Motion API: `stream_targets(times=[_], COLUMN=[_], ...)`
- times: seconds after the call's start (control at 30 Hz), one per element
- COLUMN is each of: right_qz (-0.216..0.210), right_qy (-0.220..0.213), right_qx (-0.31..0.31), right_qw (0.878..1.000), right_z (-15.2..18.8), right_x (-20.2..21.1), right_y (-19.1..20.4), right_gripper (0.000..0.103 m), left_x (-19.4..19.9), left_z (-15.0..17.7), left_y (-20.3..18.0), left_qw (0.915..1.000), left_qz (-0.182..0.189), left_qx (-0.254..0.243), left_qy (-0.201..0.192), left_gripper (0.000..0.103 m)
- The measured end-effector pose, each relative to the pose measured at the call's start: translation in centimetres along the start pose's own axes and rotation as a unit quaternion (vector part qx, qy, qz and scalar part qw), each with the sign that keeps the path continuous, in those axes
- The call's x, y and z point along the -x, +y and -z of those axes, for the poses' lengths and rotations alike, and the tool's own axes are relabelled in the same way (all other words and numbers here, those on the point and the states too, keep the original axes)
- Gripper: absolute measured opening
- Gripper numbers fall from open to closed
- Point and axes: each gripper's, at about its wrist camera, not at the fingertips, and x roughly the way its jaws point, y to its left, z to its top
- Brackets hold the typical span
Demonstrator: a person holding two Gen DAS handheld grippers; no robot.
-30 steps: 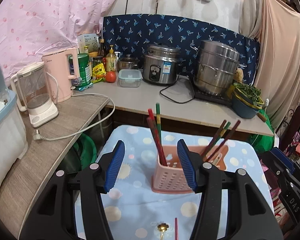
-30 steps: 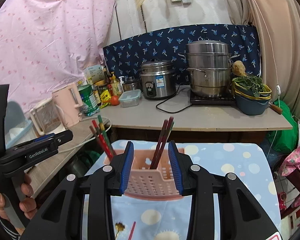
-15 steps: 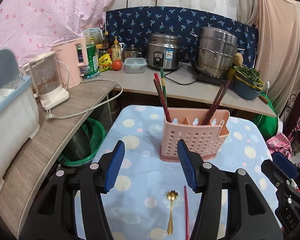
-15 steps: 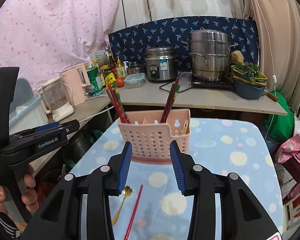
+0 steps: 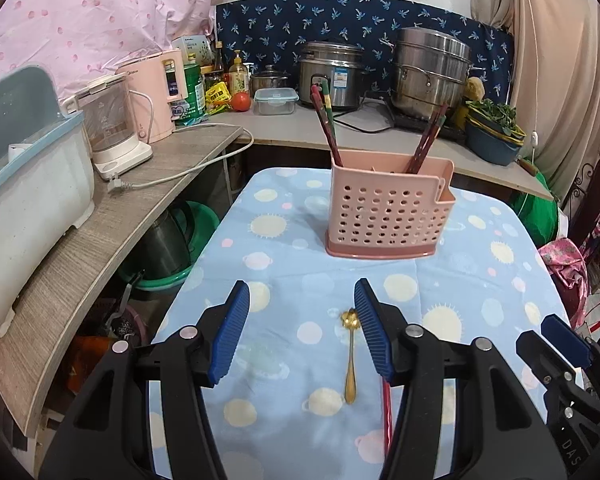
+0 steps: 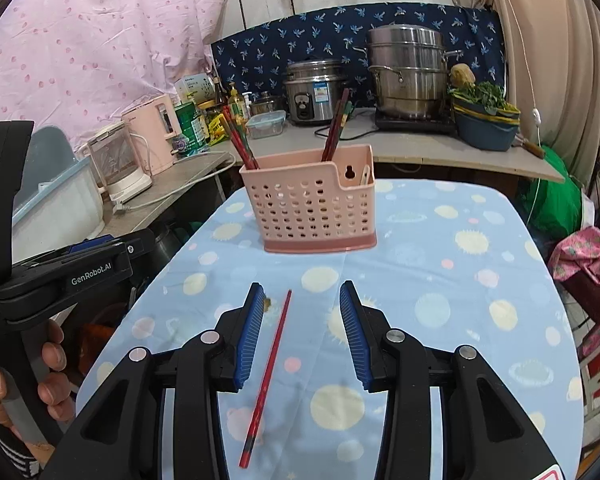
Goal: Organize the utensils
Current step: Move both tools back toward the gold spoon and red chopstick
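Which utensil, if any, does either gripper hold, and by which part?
Neither: left gripper and right gripper are open over the loose spoon and chopstick.

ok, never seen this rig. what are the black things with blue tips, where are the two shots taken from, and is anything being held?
No robot here: a person holds a hand-operated set of tongs in each hand, with a fisheye camera on each looking forward along its two blue-padded fingers. One picture is from the left tongs, the other from the right tongs. Each view also catches the other tool at its edge.

On the blue patterned tablecloth stands a pink perforated utensil basket with chopsticks already upright in it. Nearer the cameras lie a small gold spoon and one red chopstick, side by side.

Both tongs are open and hold nothing.
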Motion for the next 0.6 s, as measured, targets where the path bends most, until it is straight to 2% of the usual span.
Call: stream_targets(times=[0.6], right_qz=[-0.011], right_qy=[0.063], right_qx=[-0.001], right_qw=[0.998], right_z=[7.1], right_x=[-1.0], right_y=[1.5], right_gripper=[0.039], left_x=[-0.3], left_z=[6.4], left_y=[0.0], left_qw=[0.9991], left_qz=[-0.01], left_qx=[-0.011], left_qy=[0.04], left_gripper=[0.052])
